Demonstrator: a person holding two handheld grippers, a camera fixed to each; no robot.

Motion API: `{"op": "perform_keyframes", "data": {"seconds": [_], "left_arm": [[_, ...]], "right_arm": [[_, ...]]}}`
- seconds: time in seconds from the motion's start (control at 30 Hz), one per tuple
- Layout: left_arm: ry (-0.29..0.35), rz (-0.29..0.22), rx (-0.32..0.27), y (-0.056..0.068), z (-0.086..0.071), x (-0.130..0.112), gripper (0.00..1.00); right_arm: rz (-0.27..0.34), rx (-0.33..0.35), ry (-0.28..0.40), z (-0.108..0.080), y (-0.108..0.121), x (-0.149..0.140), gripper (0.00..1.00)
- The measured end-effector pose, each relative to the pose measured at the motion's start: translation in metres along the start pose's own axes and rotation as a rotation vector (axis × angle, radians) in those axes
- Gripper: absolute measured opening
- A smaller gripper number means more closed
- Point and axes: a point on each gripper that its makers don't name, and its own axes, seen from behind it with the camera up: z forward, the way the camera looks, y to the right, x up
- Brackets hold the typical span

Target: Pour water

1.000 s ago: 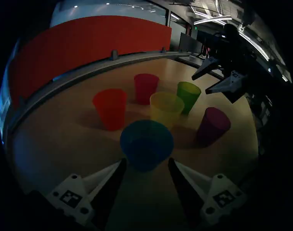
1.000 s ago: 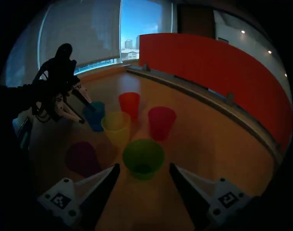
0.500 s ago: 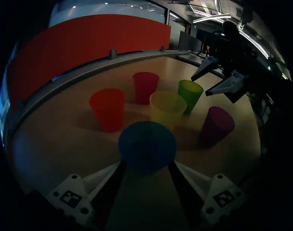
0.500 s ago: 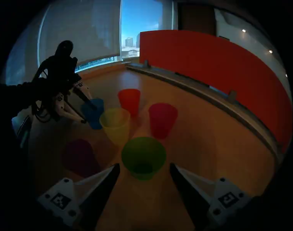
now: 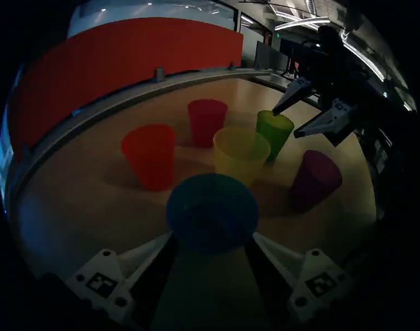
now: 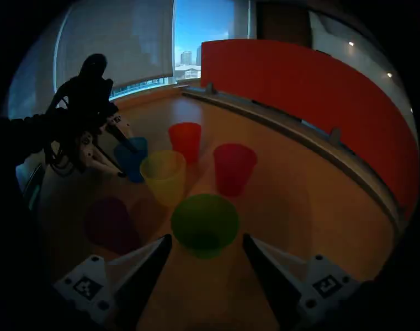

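Left gripper (image 5: 212,237) apart, blue cup (image 5: 212,212) between its fingers (image 5: 138,256) | right gripper (image 6: 206,237) apart, green cup (image 6: 204,223) between fingertips | contents indiscernible

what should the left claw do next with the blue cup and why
Probably ease the left claw forward a little before closing. The blue cup stands upright, centred between the claw's open fingers, but only level with their tips. Getting the cup deeper between the fingers should likely give a firmer grip for lifting and pouring.
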Motion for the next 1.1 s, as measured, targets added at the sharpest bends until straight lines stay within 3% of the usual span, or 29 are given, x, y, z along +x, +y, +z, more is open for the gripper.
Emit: {"op": "perform_keyframes", "data": {"seconds": [1.1], "left_arm": [[0.008,-0.016,-0.009,0.000,0.009,0.006,0.79]], "right_arm": [[0.019,0.017,0.001,0.034,-0.003,0.003,1.00]]}}
